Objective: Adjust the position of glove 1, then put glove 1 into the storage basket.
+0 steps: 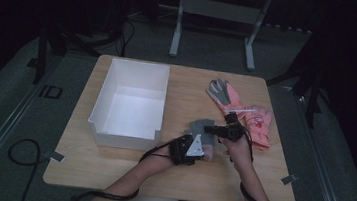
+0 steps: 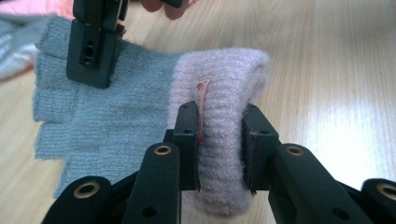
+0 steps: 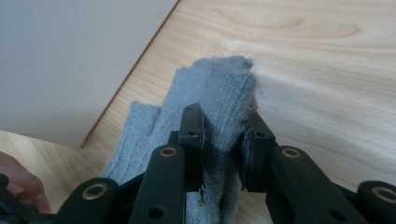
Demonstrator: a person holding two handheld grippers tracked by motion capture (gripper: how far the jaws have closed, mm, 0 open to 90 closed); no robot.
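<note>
A grey knit glove [image 2: 102,116] with a soft pink cuff [image 2: 224,112] lay flat on the wooden table [image 1: 124,167], just beside the white box [image 1: 133,103]. The left gripper [image 2: 220,154] was squeezed tight on the pink cuff, with the wool bunched up between its jaws. The right gripper [image 3: 223,140] was pinched on the grey finger end of the same glove. Both hands sat close together near the middle of the table. Farther back on the right lay a pink and grey work glove [image 1: 224,96] and a small pink mitten [image 1: 259,124], near each other.
</note>
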